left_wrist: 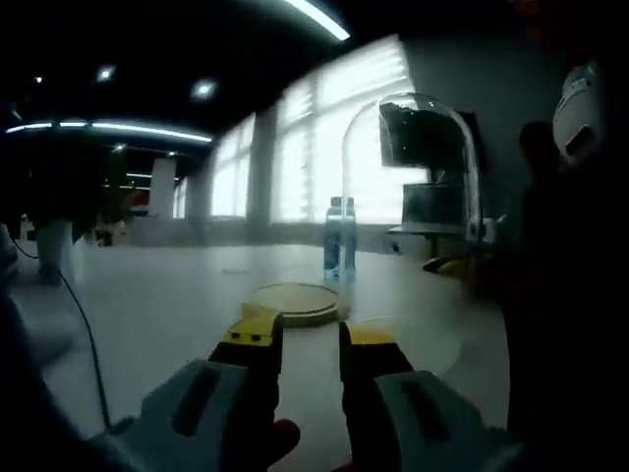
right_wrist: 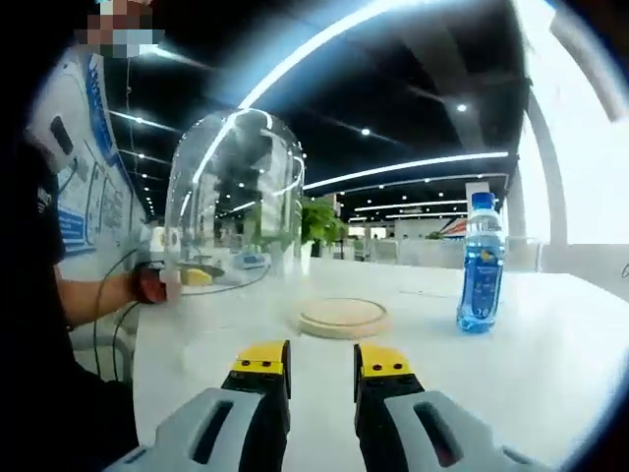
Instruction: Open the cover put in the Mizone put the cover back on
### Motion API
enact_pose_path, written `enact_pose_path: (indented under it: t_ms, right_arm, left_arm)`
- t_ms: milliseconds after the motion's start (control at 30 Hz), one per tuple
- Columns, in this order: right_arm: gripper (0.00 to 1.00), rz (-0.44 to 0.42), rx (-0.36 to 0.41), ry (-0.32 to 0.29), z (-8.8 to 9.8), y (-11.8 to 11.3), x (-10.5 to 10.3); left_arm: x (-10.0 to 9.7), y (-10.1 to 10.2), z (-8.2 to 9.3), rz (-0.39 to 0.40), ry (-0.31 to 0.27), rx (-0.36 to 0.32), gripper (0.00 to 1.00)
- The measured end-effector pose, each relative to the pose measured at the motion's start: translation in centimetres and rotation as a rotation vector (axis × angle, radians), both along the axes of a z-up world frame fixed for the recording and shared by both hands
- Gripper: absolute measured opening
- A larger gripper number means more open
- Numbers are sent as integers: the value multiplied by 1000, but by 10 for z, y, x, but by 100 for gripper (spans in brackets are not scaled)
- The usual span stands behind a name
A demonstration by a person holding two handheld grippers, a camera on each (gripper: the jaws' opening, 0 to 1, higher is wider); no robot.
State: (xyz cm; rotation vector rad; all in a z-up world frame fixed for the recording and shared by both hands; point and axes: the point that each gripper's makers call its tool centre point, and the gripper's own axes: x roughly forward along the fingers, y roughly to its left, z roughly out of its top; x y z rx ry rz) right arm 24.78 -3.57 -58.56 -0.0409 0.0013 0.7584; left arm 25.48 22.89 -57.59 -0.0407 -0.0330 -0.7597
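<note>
The clear glass dome cover [right_wrist: 236, 197] stands off its base, on the white table to the left of the round wooden base [right_wrist: 344, 317]. A person's hand [right_wrist: 147, 285] rests at the dome's lower left edge. The blue Mizone bottle [right_wrist: 482, 265] stands upright on the table to the right of the base. My right gripper [right_wrist: 322, 356] is open and holds nothing, just short of the base. In the left gripper view the wooden base [left_wrist: 295, 300] lies just beyond my open, empty left gripper [left_wrist: 312, 329]. The bottle [left_wrist: 339, 236] stands behind the base and the dome [left_wrist: 413, 197] to its right.
The white table [right_wrist: 550, 364] spreads wide around the base. A dark cable [left_wrist: 84, 324] runs over it at the left. A person in dark clothes [left_wrist: 560, 295] stands close on the right, beside the dome. Bright windows and office plants are far behind.
</note>
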Motion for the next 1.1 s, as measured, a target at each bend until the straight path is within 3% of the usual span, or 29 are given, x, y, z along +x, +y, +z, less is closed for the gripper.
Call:
enact_pose_path:
  t_ms: [367,600,1100]
  right_arm:
    - [18,3,63,7,2,-7,0]
    - [18,-15,35,-5,1,-7,1]
    - [17,-24,42,11,0,-8,3]
  left_arm:
    - [-2,-3,-12,-5,30,48,17]
    - [-2,-2,-10,-3,42,23,17]
    - [-1,-5,-11,8,47,40,17]
